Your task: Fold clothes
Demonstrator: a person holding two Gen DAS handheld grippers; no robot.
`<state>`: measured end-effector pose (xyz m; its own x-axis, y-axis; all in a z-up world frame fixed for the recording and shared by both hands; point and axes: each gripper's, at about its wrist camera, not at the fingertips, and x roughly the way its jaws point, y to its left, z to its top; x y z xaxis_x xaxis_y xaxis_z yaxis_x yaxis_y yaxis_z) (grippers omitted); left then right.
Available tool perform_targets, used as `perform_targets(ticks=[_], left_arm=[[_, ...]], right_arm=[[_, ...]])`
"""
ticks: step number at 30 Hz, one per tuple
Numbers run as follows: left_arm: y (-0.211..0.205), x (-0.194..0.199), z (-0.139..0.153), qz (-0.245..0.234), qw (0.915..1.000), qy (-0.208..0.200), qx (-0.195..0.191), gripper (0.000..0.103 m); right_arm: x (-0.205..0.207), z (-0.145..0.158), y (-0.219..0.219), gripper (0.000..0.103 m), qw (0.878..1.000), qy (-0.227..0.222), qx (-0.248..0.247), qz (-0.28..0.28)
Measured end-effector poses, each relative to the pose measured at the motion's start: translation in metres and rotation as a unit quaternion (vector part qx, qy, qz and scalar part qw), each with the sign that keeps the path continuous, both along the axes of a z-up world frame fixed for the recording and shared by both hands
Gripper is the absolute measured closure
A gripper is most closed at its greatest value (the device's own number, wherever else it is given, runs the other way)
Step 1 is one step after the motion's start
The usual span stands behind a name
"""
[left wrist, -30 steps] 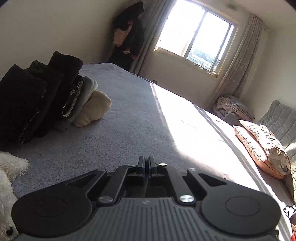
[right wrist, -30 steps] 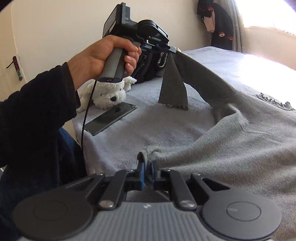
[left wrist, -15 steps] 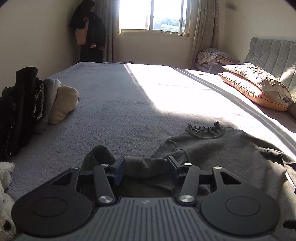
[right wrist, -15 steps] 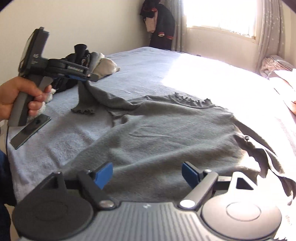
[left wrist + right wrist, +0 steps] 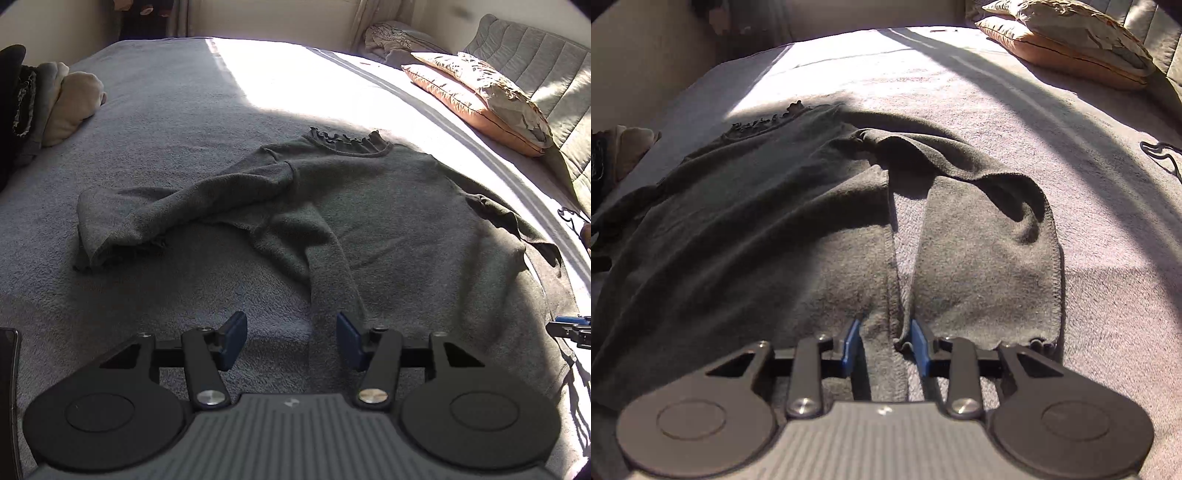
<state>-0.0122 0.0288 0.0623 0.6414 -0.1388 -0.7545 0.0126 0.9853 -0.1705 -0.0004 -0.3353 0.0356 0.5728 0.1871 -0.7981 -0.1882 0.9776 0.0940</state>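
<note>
Sweater [image 5: 388, 218]: a dark grey knit with a frilled neckline, lying spread flat on the bed [image 5: 177, 110], its collar toward the far edge and its hem toward the near edge, where both grippers work. One sleeve is flopped out toward the bed's left side, bunched at the cuff; the other sleeve [image 5: 990, 258] lies doubled back alongside the body near the right side.

The step in hand looks like taking hold of the hem corners to start the fold. The right gripper [image 5: 884, 343] is closing, with the body's side seam and the edge of the folded-back sleeve between its blue pads; whether the pads already press the cloth is not clear. To do this well it should catch both layers right at the hem, not the bedcover under them. The left gripper [image 5: 291, 341] stands spread and empty, over bare bedcover, with a narrow strip of the sweater just at its right pad; it would need to shift onto that strip before closing.

Both grippers tilt steeply down toward the bed, side by side along the near edge.
</note>
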Motion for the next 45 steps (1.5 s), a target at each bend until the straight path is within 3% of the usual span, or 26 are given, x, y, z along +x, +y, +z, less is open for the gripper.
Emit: perform_targets(ticks=[4, 11, 12, 13, 14, 15, 16, 18, 21, 24, 25, 27, 29, 31, 32, 33, 35, 38, 40, 41, 43, 44, 45], left_arm=[[0.001, -0.038, 0.002, 0.007, 0.9991, 0.005, -0.042, 0.043], [-0.011, -0.074, -0.024, 0.033, 0.9986, 0.024, -0.035, 0.042], [-0.012, -0.077, -0.026, 0.029, 0.9987, 0.018, -0.038, 0.044], [-0.013, -0.077, -0.026, 0.024, 0.9989, 0.014, -0.038, 0.050], [-0.014, -0.077, -0.026, 0.019, 0.9991, 0.010, -0.038, 0.075], [-0.015, -0.076, -0.026, 0.013, 0.9992, 0.006, -0.038, 0.093], [-0.014, -0.077, -0.024, 0.010, 0.9990, 0.002, -0.043, 0.097], [-0.001, -0.081, -0.012, 0.013, 0.9975, -0.009, -0.069, 0.097], [0.011, -0.097, 0.009, 0.000, 0.9961, -0.041, -0.078, 0.097], [0.021, -0.106, 0.017, -0.017, 0.9946, -0.047, -0.091, 0.097], [0.023, -0.107, 0.017, -0.030, 0.9941, -0.041, -0.096, 0.096], [0.026, -0.101, 0.013, -0.056, 0.9928, -0.016, -0.105, 0.090], [0.034, -0.095, 0.016, -0.037, 0.9950, -0.018, -0.091, 0.087], [0.043, -0.087, 0.026, -0.025, 0.9965, -0.036, -0.071, 0.078], [0.048, -0.079, 0.034, -0.025, 0.9966, -0.050, -0.061, 0.063], [0.051, -0.070, 0.039, -0.026, 0.9967, -0.061, -0.047, 0.049], [0.059, -0.046, 0.040, -0.016, 0.9976, -0.066, 0.017, 0.044], [0.069, -0.010, 0.032, -0.007, 0.9920, -0.062, 0.110, 0.044], [0.074, 0.010, 0.021, -0.013, 0.9867, -0.056, 0.152, 0.044], [0.075, 0.019, 0.015, -0.018, 0.9840, -0.052, 0.170, 0.043], [0.076, 0.034, -0.001, -0.035, 0.9796, -0.042, 0.193, 0.043], [0.076, 0.040, -0.007, -0.042, 0.9762, -0.043, 0.208, 0.045], [0.076, 0.045, -0.012, -0.045, 0.9727, -0.044, 0.223, 0.063]], right_arm=[[-0.014, 0.004, -0.018, 0.064, 0.999, 0.008, 0.053, -0.006], [-0.017, -0.002, -0.016, 0.065, 0.999, 0.016, 0.034, -0.014], [-0.022, -0.001, -0.008, 0.081, 1.000, 0.008, 0.016, -0.002], [-0.025, 0.000, -0.004, 0.097, 1.000, 0.005, 0.014, 0.004], [-0.029, 0.002, -0.003, 0.099, 1.000, 0.003, 0.017, 0.006], [-0.034, 0.004, -0.002, 0.099, 1.000, 0.000, 0.022, 0.007], [-0.041, 0.009, -0.005, 0.099, 0.999, -0.003, 0.036, 0.004], [-0.055, 0.019, -0.013, 0.099, 0.998, -0.010, 0.065, -0.003], [-0.101, 0.045, -0.032, 0.099, 0.989, -0.034, 0.145, -0.006], [-0.143, 0.058, -0.044, 0.099, 0.978, -0.044, 0.203, -0.003], [-0.153, 0.057, -0.044, 0.099, 0.978, -0.041, 0.207, -0.002], [-0.153, 0.051, -0.040, 0.098, 0.986, -0.034, 0.163, -0.001], [-0.145, 0.045, -0.037, 0.090, 0.994, -0.029, 0.107, 0.001], [-0.122, 0.045, -0.049, 0.071, 0.995, -0.039, 0.090, -0.019], [-0.110, 0.045, -0.056, 0.048, 0.995, -0.042, 0.082, -0.031], [-0.093, 0.044, -0.066, 0.033, 0.995, -0.036, 0.078, -0.052], [-0.058, 0.041, -0.085, 0.033, 0.993, -0.022, 0.071, -0.093], [-0.006, 0.023, -0.111, 0.033, 0.985, 0.007, 0.073, -0.153], [0.011, 0.006, -0.117, 0.038, 0.982, 0.027, 0.089, -0.168], [0.017, -0.002, -0.117, 0.048, 0.980, 0.033, 0.092, -0.171], [0.019, -0.003, -0.101, 0.090, 0.987, 0.014, 0.043, -0.156], [0.019, 0.002, -0.096, 0.100, 0.989, 0.000, 0.028, -0.146], [0.020, 0.008, -0.091, 0.100, 0.990, -0.018, 0.009, -0.138]])
